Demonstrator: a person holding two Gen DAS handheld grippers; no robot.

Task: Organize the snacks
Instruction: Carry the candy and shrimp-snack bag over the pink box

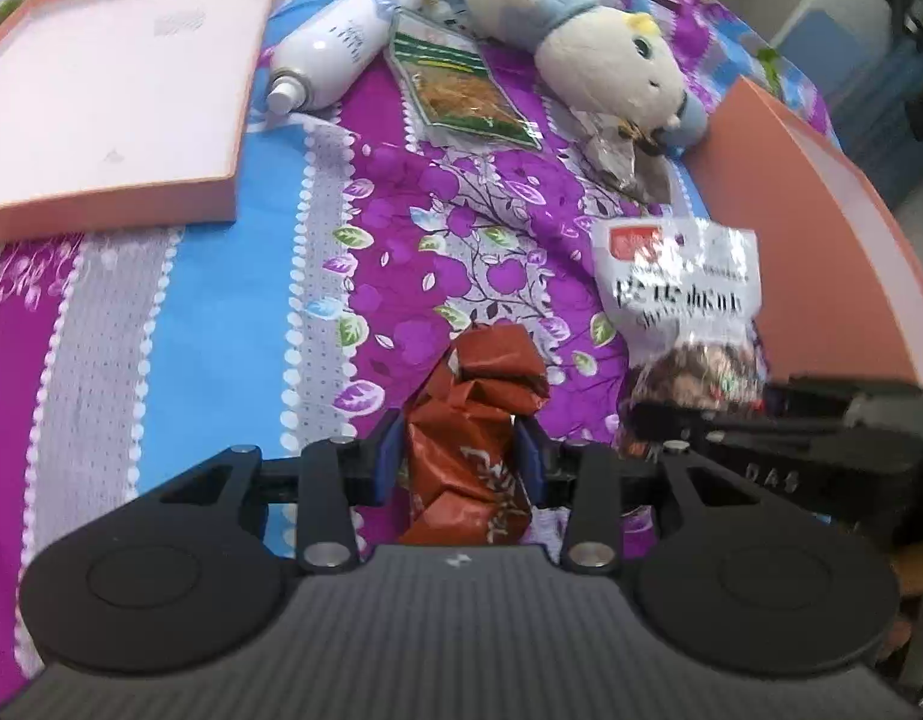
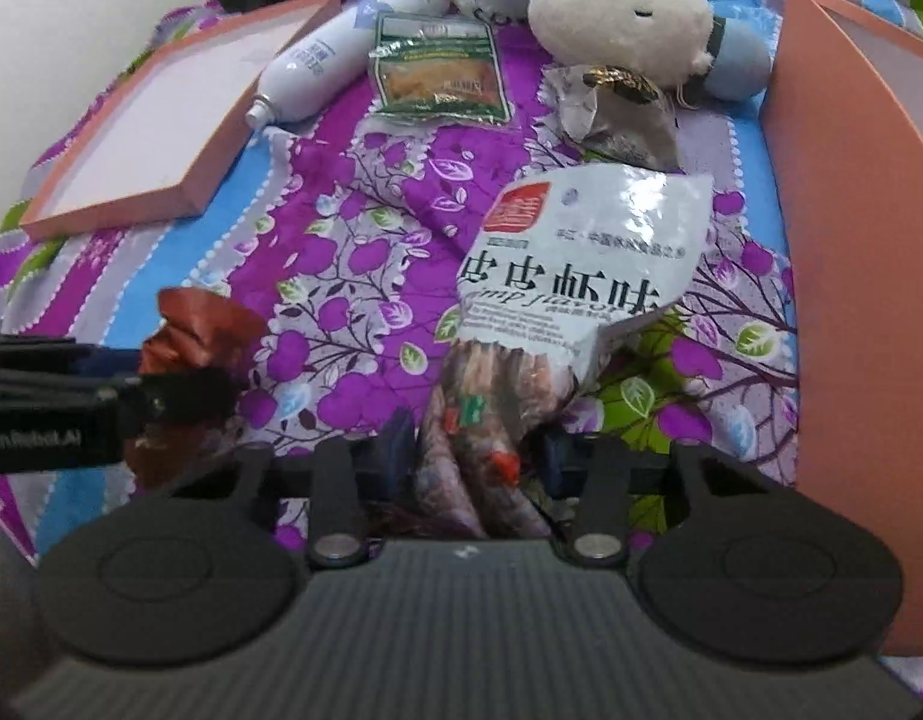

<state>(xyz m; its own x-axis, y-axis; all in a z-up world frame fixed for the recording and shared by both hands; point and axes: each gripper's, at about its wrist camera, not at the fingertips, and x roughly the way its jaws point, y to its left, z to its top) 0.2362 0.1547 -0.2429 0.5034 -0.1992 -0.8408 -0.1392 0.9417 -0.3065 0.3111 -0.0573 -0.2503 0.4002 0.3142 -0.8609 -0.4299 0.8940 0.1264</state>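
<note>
**Both hands loaded, the box lies to the right**

The left hand-held gripper [image 1: 458,450] is closed on a crumpled reddish-brown foil snack packet [image 1: 479,420], the blue pads pressing its sides; the packet's long axis runs straight forward between the fingers, its twisted end pointing away from the camera. The right hand-held gripper [image 2: 470,456] pinches the lower, clear end of a white plastic snack bag with a red label and black characters [image 2: 581,252]. That bag also runs forward along the fingers, its printed top lying ahead over the purple floral bedsheet [image 1: 491,228].

The two hands sit side by side, close together, each visible at the edge of the other's view.

The relation that matters: an orange-pink cardboard box [image 2: 851,240] stands just to the right of the right gripper, its tall wall rising beside the white bag. The right hand is much the nearer of the two, so its bag probably goes in first with a short sideways carry over the wall; the left hand would have to cross over. A shallow orange-pink box lid with a white inside [image 1: 119,96] lies well apart, forward and left.

Farther ahead lie a flat green-edged snack packet [image 2: 437,66], a small silver wrapped snack [image 2: 617,120], a white spray bottle [image 1: 335,48] and a cream-and-blue plush toy [image 2: 629,18].
</note>
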